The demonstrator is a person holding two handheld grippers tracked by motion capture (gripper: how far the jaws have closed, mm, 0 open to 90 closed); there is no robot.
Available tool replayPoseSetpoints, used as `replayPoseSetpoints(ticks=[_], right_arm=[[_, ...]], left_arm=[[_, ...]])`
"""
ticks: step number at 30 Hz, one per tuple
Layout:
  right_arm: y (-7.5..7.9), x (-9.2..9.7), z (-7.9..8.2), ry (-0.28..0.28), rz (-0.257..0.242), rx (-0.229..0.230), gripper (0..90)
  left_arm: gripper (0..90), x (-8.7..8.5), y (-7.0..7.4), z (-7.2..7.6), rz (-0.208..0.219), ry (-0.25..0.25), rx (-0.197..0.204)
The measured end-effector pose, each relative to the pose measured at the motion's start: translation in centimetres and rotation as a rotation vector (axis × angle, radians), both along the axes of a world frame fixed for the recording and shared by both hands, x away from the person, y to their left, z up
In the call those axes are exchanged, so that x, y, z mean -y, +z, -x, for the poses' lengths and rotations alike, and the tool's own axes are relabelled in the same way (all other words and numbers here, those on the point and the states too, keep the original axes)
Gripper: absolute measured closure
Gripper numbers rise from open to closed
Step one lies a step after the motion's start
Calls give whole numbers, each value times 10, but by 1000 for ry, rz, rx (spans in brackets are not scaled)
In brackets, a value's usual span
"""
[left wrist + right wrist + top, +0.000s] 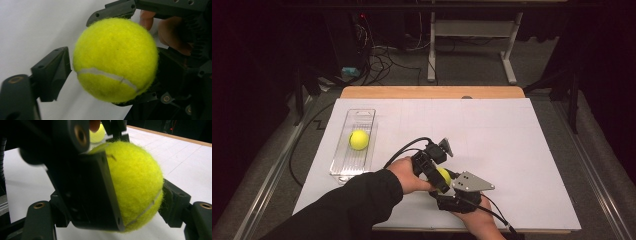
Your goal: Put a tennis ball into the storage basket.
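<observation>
A yellow tennis ball hangs just above the white table near its front edge, caught between both grippers. My left gripper comes in from the left, and in the left gripper view its left finger lies against the ball. My right gripper rises from below, shut on the same ball. Its right finger presses the ball's side. The left gripper's finger covers the ball's other side. A second tennis ball lies in a clear plastic tray.
The white sheet covers the wooden table. The tray stands at the left. Cables trail from both grippers across the sheet. Dark floor, table legs and wiring lie beyond the far edge.
</observation>
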State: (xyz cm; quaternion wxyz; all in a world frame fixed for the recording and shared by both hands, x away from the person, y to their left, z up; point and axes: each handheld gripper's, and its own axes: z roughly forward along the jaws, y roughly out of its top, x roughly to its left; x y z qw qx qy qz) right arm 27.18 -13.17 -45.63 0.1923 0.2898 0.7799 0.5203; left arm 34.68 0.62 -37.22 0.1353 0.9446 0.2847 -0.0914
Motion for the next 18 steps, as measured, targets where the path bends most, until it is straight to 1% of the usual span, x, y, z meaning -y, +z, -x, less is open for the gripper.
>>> replayPoseSetpoints(ticks=[2, 4, 6, 12, 14, 15, 18], right_arm=[[0, 0, 0, -1, -3, 2, 275], [0, 0, 0, -10, 5, 4, 275], [0, 0, -1, -8, 3, 5, 274], [-1, -1, -1, -13, -2, -1, 268], [-1, 0, -2, -12, -7, -2, 261], [-1, 0, -2, -13, -12, -5, 241], [-1, -1, -4, -12, -2, -16, 103]], left_arm=[[239, 1, -1, 0, 2, 5, -2], [253, 1, -1, 0, 3, 8, 0], [258, 1, -1, -1, -3, 9, -3], [264, 2, 0, 0, -21, 8, 6], [265, 3, 0, 0, -16, 10, 8], [265, 3, 1, 0, -20, 12, 13], [266, 3, 3, -1, -27, 14, 17]])
